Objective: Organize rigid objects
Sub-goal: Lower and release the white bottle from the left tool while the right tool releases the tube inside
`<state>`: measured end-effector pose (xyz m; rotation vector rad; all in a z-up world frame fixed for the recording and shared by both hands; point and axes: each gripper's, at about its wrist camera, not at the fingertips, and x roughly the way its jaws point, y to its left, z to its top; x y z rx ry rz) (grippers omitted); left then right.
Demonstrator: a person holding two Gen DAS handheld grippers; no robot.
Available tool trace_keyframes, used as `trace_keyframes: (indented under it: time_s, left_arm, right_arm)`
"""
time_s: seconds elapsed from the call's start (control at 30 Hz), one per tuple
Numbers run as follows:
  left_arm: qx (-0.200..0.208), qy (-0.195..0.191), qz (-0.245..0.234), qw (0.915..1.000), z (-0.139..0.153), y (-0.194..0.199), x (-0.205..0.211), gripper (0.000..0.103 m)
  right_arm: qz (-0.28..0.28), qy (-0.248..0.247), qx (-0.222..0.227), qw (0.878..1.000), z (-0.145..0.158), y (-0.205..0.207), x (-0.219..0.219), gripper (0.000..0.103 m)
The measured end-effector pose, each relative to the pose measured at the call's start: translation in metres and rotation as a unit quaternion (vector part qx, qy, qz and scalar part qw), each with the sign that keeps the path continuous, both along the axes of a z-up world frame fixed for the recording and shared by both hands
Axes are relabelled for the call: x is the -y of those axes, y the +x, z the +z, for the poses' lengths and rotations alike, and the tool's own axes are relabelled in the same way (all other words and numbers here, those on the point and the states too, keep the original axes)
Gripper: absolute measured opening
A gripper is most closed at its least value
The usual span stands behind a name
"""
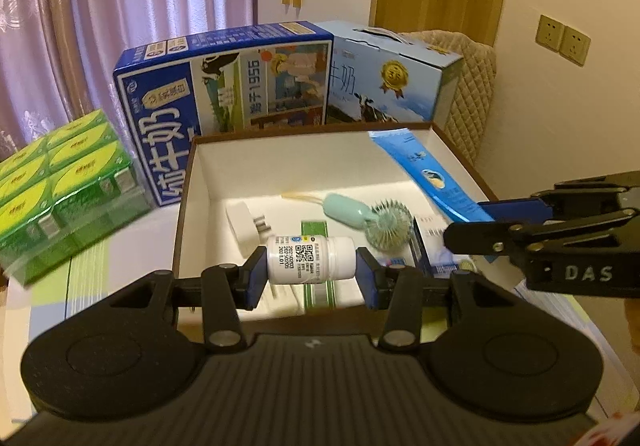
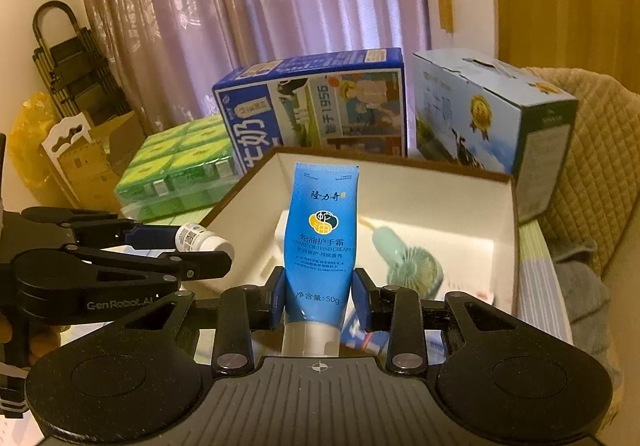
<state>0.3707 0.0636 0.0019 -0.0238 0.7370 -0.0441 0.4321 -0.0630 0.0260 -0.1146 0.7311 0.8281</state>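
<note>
The left gripper [image 1: 311, 264] pinches a white pill bottle [image 1: 310, 258] lying sideways between its pads, held above the near edge of the open brown-rimmed box [image 1: 188, 182]. The right gripper [image 2: 319, 296] clamps a blue hand cream tube [image 2: 320, 234] just above its white cap, crimped end pointing up, over the same box. Inside the box, on its white floor, lie a white plug adapter [image 1: 244, 224], a mint handheld fan [image 1: 372, 218] and some small cartons. Beyond the box stand a dark blue milk carton case [image 1: 224, 102] and a light blue milk case [image 1: 392, 78]; to the far left sits a shrink-wrapped pack of green boxes [image 1: 60, 182].
</note>
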Motion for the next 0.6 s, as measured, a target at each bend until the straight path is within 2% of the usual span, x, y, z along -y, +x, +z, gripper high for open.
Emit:
trace_keyframes:
  time_s: [0.6]
  left_arm:
    - [-0.059,-0.002,0.012,0.9982,-0.049,0.119,-0.023,0.042]
  right_arm:
    - [0.007,-0.059,-0.046,0.997,-0.072,0.105,-0.053,0.032]
